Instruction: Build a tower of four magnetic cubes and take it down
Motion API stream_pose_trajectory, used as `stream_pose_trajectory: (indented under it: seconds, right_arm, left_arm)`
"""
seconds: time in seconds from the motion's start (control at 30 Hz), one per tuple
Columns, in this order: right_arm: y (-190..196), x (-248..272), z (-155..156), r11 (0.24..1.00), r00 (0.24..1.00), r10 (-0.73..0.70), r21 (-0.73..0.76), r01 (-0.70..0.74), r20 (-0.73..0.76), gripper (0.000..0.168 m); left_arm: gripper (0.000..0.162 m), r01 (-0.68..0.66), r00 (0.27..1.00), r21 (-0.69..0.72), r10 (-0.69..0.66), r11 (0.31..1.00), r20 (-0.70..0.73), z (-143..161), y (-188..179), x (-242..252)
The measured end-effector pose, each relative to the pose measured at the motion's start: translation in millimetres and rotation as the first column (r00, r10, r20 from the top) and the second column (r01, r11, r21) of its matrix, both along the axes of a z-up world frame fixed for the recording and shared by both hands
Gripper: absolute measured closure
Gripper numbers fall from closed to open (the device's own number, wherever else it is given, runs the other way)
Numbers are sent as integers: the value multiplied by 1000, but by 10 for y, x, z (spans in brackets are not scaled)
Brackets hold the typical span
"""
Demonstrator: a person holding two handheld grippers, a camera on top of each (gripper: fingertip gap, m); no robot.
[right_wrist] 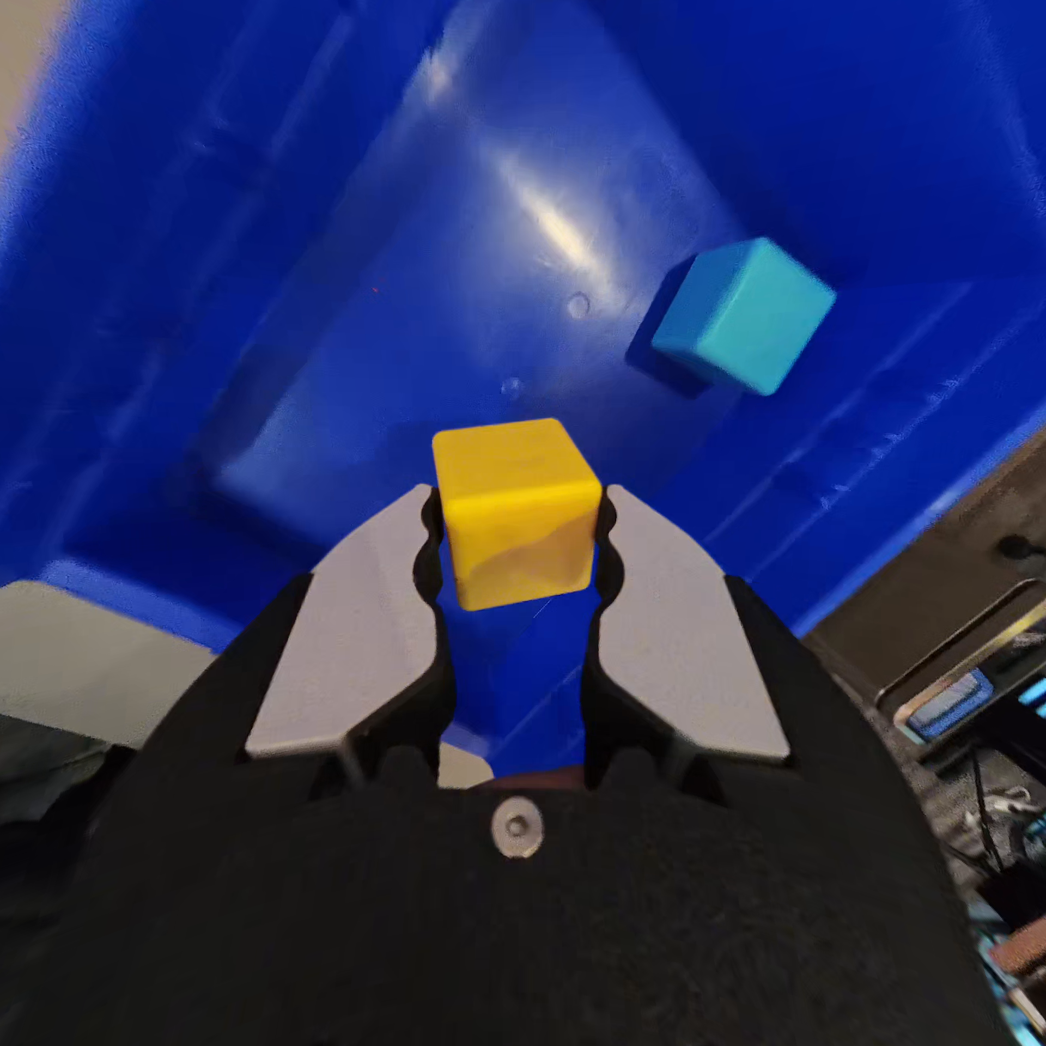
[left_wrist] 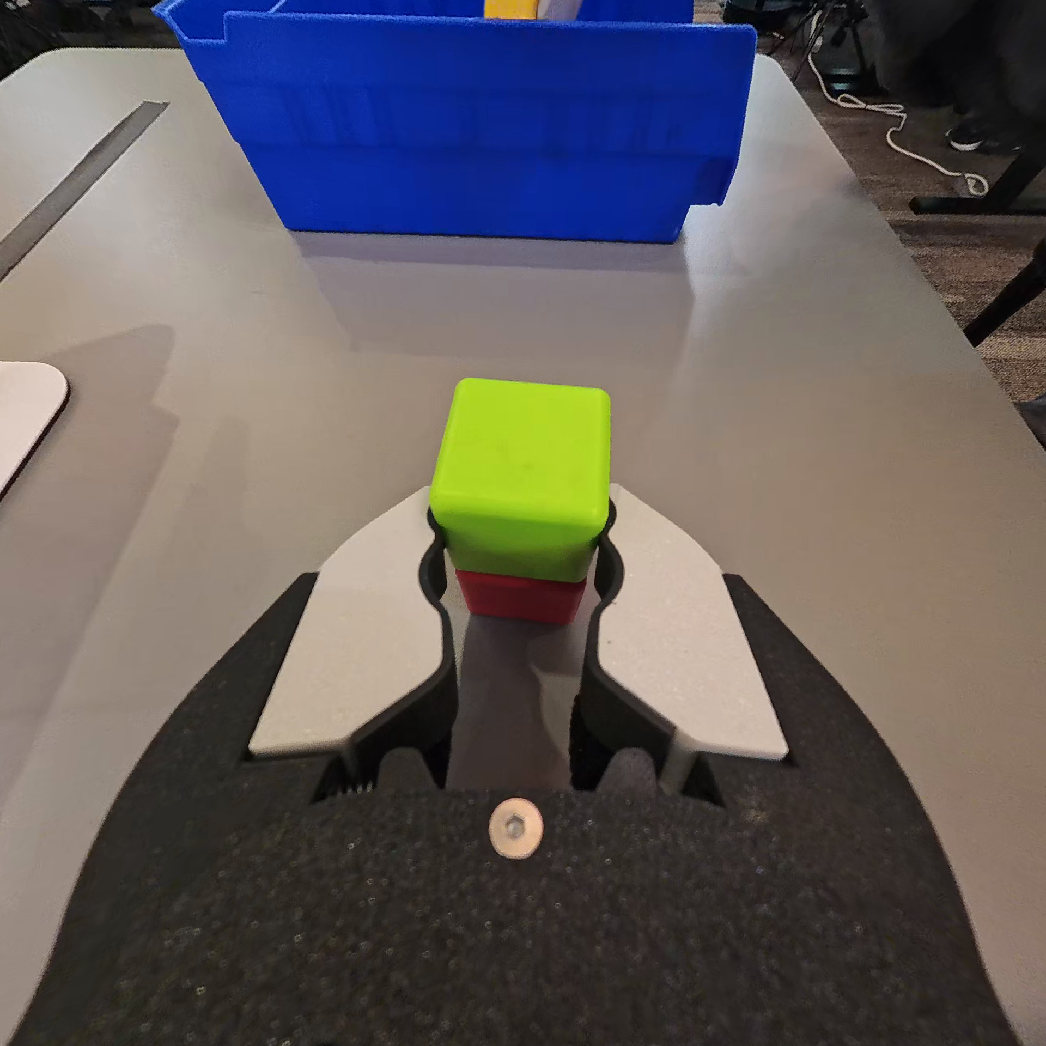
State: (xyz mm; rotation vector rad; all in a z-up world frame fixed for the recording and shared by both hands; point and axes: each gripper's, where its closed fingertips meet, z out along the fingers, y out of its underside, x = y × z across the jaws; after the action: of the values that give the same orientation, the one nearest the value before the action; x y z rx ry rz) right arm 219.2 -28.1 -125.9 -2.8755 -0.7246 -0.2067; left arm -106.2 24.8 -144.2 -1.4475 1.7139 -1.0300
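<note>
Blue plastic bin (right_wrist: pixel 849 141): glossy, smooth-walled; light blue cube (right_wrist: pixel 741 317) seen lying on its floor. Same bin seen standing on grey table (left_wrist: pixel 736 396). Cubes matte, round-edged. Right gripper (right_wrist: pixel 516 526) clamped on yellow cube (right_wrist: pixel 518 509), held above bin interior. Left gripper (left_wrist: pixel 521 532) closed around green cube (left_wrist: pixel 523 470), stacked on red cube (left_wrist: pixel 518 597), on table before bin.

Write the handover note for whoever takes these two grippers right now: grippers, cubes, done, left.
Left gripper: shut on the green cube, which sits on the red cube on the table.
Right gripper: shut on the yellow cube, over the blue bin.
Light blue cube: loose in the bin.
Done: two stacked.
Left: add yellow, then light blue; take the tower down.
</note>
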Motion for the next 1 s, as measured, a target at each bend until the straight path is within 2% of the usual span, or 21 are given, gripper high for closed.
stream_pose_trajectory:
  seconds: [0.17,0.37,0.43,0.5,0.6,0.63,0.7,0.73,0.8,0.83,0.87,0.97,1.0]
  right_arm:
    - [90,63,-354,997,998,4,-80,0,55,116]
    - [174,-21,-510,992,999,7,-127,-3,33,116]
    - [204,-15,-502,995,999,9,-101,-5,39,116]
    - [228,-29,-371,1000,999,-8,-18,9,34,102]
    - [220,-170,80,966,1000,-21,258,18,9,99]
    - [186,-259,275,923,1000,-24,385,27,-12,100]
    - [40,-475,635,777,991,-61,618,122,-119,106]
    - [-75,-648,767,687,980,-37,707,168,-196,107]
    - [-400,-1136,844,549,920,95,792,269,-379,110]
    - [-577,-1406,785,529,869,176,789,313,-463,113]
    - [-743,-1635,699,518,808,232,772,368,-541,114]
    - [-1154,-2155,368,551,616,316,668,500,-722,109]
    - [-1259,-2253,292,556,592,330,658,508,-736,110]
  left_arm:
    - [112,0,1000,1,0,1000,0,-1,0,0]
    - [112,0,1000,2,0,1000,0,-2,-1,1]
    - [112,0,1000,0,0,1000,0,-2,-1,2]
    - [112,-5,1000,-4,5,1000,-1,-2,5,9]
    - [111,-27,1000,-10,27,1000,-3,0,36,10]
    - [103,-32,999,-12,32,999,-4,4,42,1]
    - [84,-62,998,-30,61,998,-20,20,76,-48]
    - [84,-76,997,-37,75,996,-33,37,98,-91]
    - [84,-112,993,-31,111,993,-40,81,157,-192]
    - [84,-132,990,-19,130,991,-56,67,191,-252]
    - [84,-146,985,-7,145,989,-89,18,216,-315]
    - [84,-149,968,-1,145,989,-204,-191,214,-425]
    - [85,-141,967,-10,136,990,-213,-226,198,-412]
